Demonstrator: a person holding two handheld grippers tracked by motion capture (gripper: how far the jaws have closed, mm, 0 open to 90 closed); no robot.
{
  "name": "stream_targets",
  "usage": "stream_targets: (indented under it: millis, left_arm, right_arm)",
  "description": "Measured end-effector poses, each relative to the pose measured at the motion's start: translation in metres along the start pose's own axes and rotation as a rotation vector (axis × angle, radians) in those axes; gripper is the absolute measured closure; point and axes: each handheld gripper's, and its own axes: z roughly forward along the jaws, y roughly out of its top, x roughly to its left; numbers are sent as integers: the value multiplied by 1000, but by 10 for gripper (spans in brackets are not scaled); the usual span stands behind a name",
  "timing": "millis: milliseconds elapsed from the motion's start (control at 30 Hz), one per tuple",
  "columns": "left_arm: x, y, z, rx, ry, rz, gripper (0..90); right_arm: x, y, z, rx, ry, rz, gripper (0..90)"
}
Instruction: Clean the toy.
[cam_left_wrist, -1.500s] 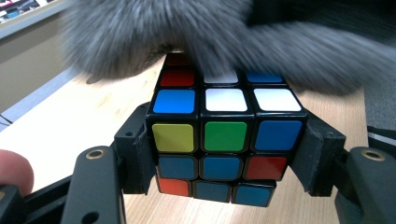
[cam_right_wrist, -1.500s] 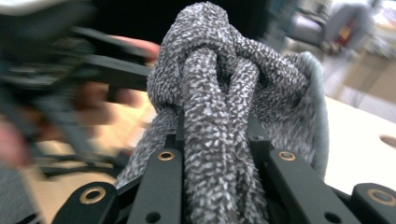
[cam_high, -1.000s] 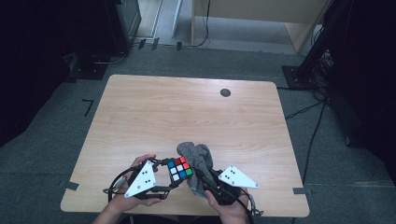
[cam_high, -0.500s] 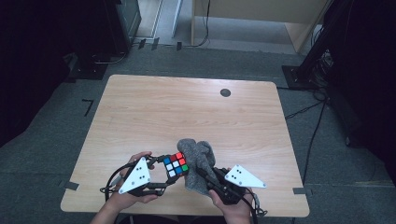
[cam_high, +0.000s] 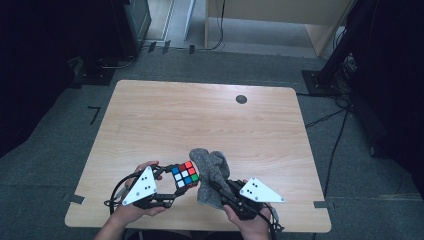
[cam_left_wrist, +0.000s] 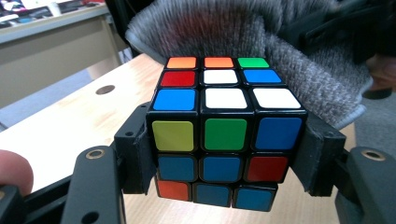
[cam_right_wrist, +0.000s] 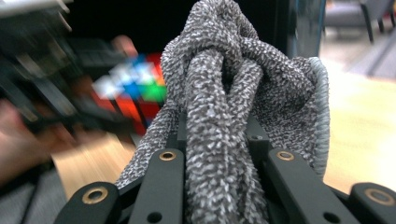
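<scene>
Two held items, both placed relative to the wooden table (cam_high: 150, 120), above its near edge. Item one: puzzle cube (cam_high: 184, 175), mixed colours, white centre on top, clamped at its two sides by the left gripper (cam_high: 172, 182) and lifted clear of the tabletop. Item two: grey knitted cloth (cam_high: 210, 175), bunched, pinched between the jaws of the right gripper (cam_high: 216, 189), pressed against the cube's far side. Small dark round mark (cam_high: 241, 99) near the table's far edge.

The surface (cam_high: 165, 120) is a light wood-grain top with rounded corners, standing on grey floor (cam_high: 50, 165). A small dark round spot (cam_high: 241, 99), perhaps a cable hole, sits toward two o'clock. Grey tape tabs (cam_high: 76, 199) mark its near corners.
</scene>
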Motion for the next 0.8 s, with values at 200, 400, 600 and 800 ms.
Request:
stream_targets:
  millis: [200, 400, 600, 800]
  left_arm:
    - [3, 2, -4, -26, 7, -24, 344]
    - [6, 2, -8, -33, 16, -28, 344]
    - [1, 5, -6, -40, 9, -21, 344]
    - [8, 6, -12, -66, 24, -47, 344]
  right_arm:
    - [-1, -18, 15, 94, 18, 8, 757]
    - [-2, -19, 15, 107, -30, -9, 755]
    - [7, -6, 8, 13, 8, -14, 744]
    - [5, -24, 22, 137, 5, -8, 743]
